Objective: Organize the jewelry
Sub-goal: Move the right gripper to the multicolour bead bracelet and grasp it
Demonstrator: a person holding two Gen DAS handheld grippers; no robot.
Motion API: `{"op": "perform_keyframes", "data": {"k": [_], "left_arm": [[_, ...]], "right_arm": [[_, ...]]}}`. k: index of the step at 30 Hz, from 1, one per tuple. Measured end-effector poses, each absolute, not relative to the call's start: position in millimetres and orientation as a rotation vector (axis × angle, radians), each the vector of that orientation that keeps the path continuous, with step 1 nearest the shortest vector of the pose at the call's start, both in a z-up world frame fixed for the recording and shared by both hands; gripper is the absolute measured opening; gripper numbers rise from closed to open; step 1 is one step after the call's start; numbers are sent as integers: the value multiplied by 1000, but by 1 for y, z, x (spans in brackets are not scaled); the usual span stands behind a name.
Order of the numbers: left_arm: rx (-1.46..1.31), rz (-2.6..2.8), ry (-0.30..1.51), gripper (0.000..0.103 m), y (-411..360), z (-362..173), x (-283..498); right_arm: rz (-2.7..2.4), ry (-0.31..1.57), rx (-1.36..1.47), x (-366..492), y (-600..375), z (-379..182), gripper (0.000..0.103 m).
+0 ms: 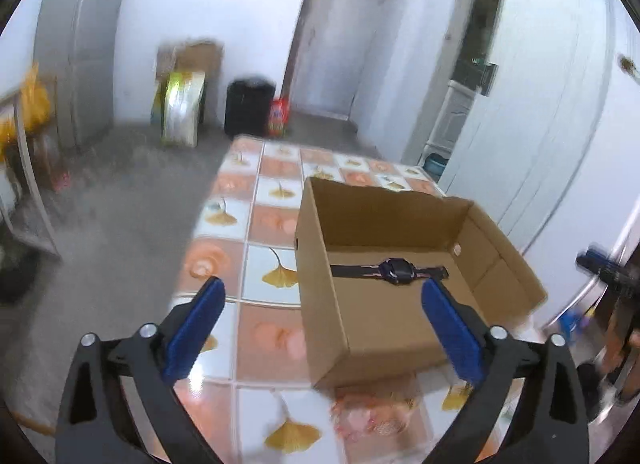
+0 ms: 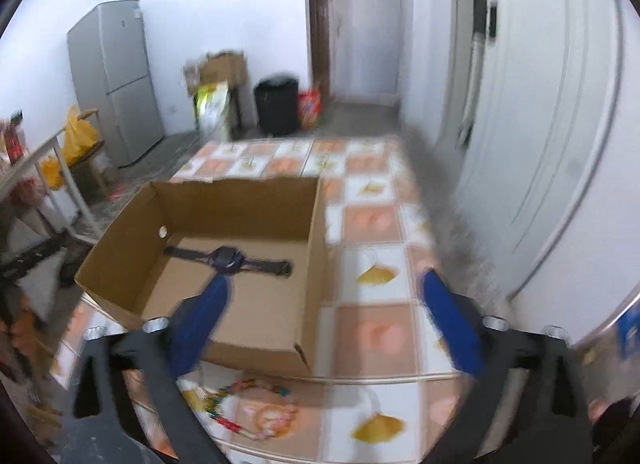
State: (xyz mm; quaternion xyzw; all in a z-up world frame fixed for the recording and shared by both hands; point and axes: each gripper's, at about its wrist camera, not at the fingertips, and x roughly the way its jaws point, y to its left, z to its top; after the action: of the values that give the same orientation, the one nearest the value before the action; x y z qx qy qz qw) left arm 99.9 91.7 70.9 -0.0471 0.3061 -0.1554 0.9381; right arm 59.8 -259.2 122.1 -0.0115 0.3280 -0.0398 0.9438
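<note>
An open cardboard box (image 1: 344, 316) (image 2: 132, 248) stands on a table with a tiled orange-and-white leaf cloth (image 1: 272, 220) (image 2: 372, 224). A dark wristwatch (image 1: 394, 271) (image 2: 226, 258) lies flat inside it. A beaded necklace (image 2: 236, 404) in mixed colours lies on the cloth just in front of the box; in the left wrist view it is a blur (image 1: 372, 412). My left gripper (image 1: 324, 296) is open over the box's near left corner, nothing between its blue pads. My right gripper (image 2: 326, 288) is open over the box's right wall, empty.
Beyond the table are a black bin (image 1: 250, 108) (image 2: 277, 104), a grey fridge (image 2: 116, 80), bags and cartons by the wall (image 1: 184, 104), and a doorway (image 1: 340, 44). A rack with yellow bags (image 2: 76, 136) stands at the left. White doors (image 2: 540, 124) run along the right.
</note>
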Motion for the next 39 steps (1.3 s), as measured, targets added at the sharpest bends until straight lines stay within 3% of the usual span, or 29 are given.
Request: {"op": "perform_keyframes", "data": {"k": [9,12,15,23,27,39], "left_arm": [[-54,-511,765,98,33,20,40],[24,-563,814,98,-1,-4,36],[80,-575,826,98,-23,-20,36],[222,-569,837,98,-70,-40,41],[279,-573,860,98,-85,-50,48],[339,-588,999,98,-98,-76,69]], "right_arm": [[-13,959,171,29,-264,45,96],[33,1042,206,33,-258,15,69],[45,1088,196,44,-253,-3,51],[35,1144,119,65,-241,-24,30],[46,1158,169,64,-247,-33,8],[71,1121,279,55,-263,-30,7]]}}
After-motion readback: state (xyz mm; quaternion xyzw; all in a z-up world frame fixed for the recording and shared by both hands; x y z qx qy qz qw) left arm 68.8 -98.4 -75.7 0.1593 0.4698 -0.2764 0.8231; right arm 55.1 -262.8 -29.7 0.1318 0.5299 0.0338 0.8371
